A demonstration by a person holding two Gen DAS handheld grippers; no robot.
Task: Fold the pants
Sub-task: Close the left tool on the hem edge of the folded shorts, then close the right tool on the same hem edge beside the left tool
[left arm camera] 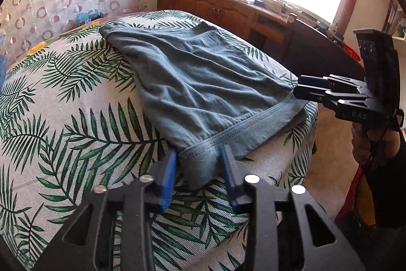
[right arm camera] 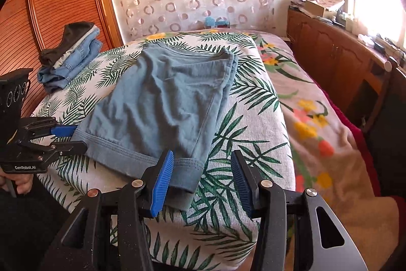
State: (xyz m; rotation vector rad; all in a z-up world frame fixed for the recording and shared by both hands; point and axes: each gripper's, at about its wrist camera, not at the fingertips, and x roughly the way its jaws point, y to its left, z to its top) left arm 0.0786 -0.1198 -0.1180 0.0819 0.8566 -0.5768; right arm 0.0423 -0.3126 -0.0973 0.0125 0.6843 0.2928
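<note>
Gripping the near-left hem corner of the grey-blue cotton shorts [left arm camera: 200, 83], left gripper [left arm camera: 198, 169] fingers pinch narrow; right gripper [right arm camera: 203, 177] fingers straddle the right corner, unclosed. Shorts lie flat on the leaf-print bed [right arm camera: 253, 123]. Risk: shallow left pinch slipping when lifted.

Grey-blue pants [left arm camera: 198, 83] lie on a white cover [left arm camera: 76, 118] printed with green palm leaves; tool pads [right arm camera: 162, 184] blue.

Blue-grey pants [left arm camera: 198, 83], soft knit, folded in half lengthwise. They lie flat but wrinkled on the leaf-print bedcover [left arm camera: 76, 118], waistband towards me at the bed's near edge, stitched band showing, legs stretched away. One waistband corner droops over the edge.
</note>
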